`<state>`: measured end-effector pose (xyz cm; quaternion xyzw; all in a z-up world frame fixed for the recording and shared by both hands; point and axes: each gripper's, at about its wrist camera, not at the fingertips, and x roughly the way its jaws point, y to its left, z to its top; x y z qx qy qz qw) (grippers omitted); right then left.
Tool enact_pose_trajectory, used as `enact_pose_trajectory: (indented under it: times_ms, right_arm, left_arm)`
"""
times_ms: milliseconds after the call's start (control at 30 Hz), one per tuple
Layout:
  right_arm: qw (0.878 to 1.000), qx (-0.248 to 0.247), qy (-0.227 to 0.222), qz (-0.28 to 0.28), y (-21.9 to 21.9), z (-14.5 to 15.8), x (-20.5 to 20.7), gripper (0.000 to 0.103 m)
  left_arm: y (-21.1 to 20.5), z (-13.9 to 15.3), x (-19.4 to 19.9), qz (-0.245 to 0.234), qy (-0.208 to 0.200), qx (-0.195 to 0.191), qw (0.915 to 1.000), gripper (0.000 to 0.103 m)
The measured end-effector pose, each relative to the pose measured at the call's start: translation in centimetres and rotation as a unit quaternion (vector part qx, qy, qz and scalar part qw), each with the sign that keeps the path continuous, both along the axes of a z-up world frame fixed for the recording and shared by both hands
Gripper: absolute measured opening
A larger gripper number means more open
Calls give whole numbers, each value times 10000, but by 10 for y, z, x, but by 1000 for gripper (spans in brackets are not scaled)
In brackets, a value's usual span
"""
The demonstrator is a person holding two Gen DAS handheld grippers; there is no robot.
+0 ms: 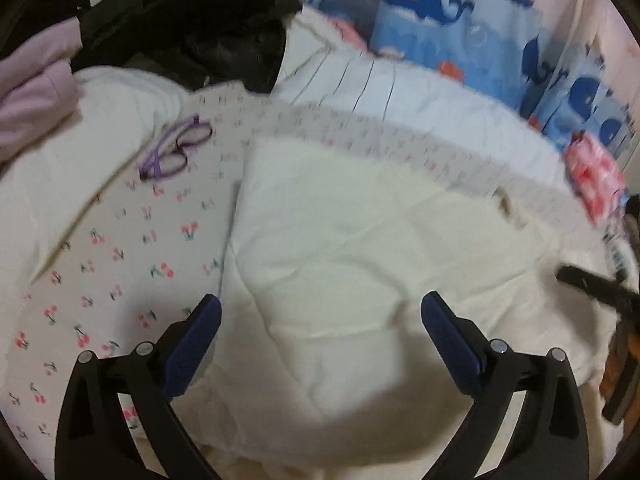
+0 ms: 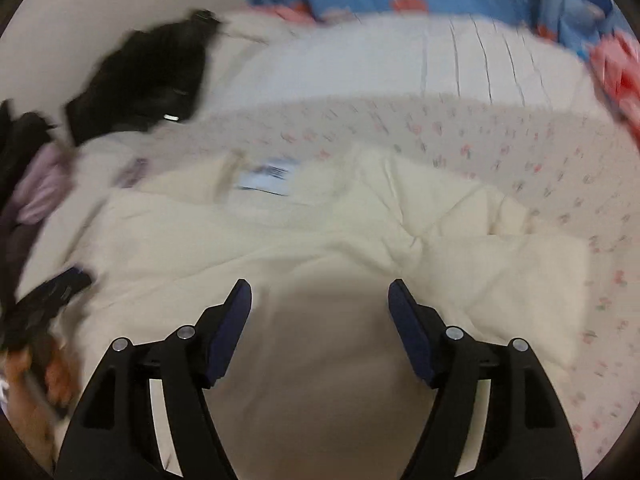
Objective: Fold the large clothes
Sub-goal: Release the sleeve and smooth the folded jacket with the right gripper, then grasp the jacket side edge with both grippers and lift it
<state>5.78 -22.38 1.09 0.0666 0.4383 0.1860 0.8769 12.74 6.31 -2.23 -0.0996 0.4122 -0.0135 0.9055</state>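
Both the left gripper and the right gripper hover with jaws spread wide and empty over the cream garment, which lies rumpled across the cherry-print sheet. This looks like the pause between folds, so next each gripper must pick an edge and close on it. Only the left view shows purple glasses at ten o'clock; only the right view shows the garment's label at eleven.
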Motion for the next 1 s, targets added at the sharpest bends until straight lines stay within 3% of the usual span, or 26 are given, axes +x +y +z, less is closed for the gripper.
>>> enact_pose_trajectory:
  times_ms: [100, 200, 267, 333, 400, 467, 533, 633, 733, 833, 867, 933, 1000]
  right_arm:
    - [9985, -359, -104, 390, 2, 7, -44, 70]
    - [9954, -820, 279, 413, 0, -32, -54, 71]
    - [9962, -730, 116, 454, 5, -49, -50, 71]
    - [9974, -619, 241, 282, 6, -45, -46, 72]
    - [9984, -496, 197, 204, 5, -30, -46, 72]
    - [9991, -337, -16, 247, 2, -17, -58, 72]
    - [9977, -609, 88, 289, 7, -27, -64, 72]
    - [9960, -810, -121, 360, 12, -54, -65, 77]
    - [9945, -993, -84, 328, 18, -50, -66, 78]
    - [9978, -529, 173, 368, 2, -35, -69, 79]
    - [9988, -290, 251, 291, -9, -25, -80, 80]
    - [9995, 44, 264, 141, -31, -13, -109, 85]
    - [9996, 119, 268, -65, -59, -6, -140, 90]
  left_arm:
    - [0, 12, -4, -220, -49, -195, 9996, 96]
    - [-14, -9, 2, -576, 408, 28, 9975, 96]
    - [-27, -30, 6, -644, 494, 487, 9955, 97]
    - [-35, -32, 4, -620, 370, 763, 9945, 97]
    - [-36, -21, 2, -637, 334, 807, 9941, 97]
    - [-35, -5, -4, -647, 68, 612, 9960, 97]
    - [-38, 2, -8, -701, -63, 573, 9959, 97]
    - [-45, -26, 1, -821, 345, 897, 9920, 97]
    - [-48, -36, 2, -771, 294, 1055, 9910, 97]
    - [-38, -24, -2, -879, 381, 762, 9925, 97]
    - [-30, -15, -9, -906, 413, 648, 9929, 97]
    - [-6, 7, -33, -718, 104, 465, 9963, 97]
    - [17, 18, -49, -637, 51, 254, 9976, 97]
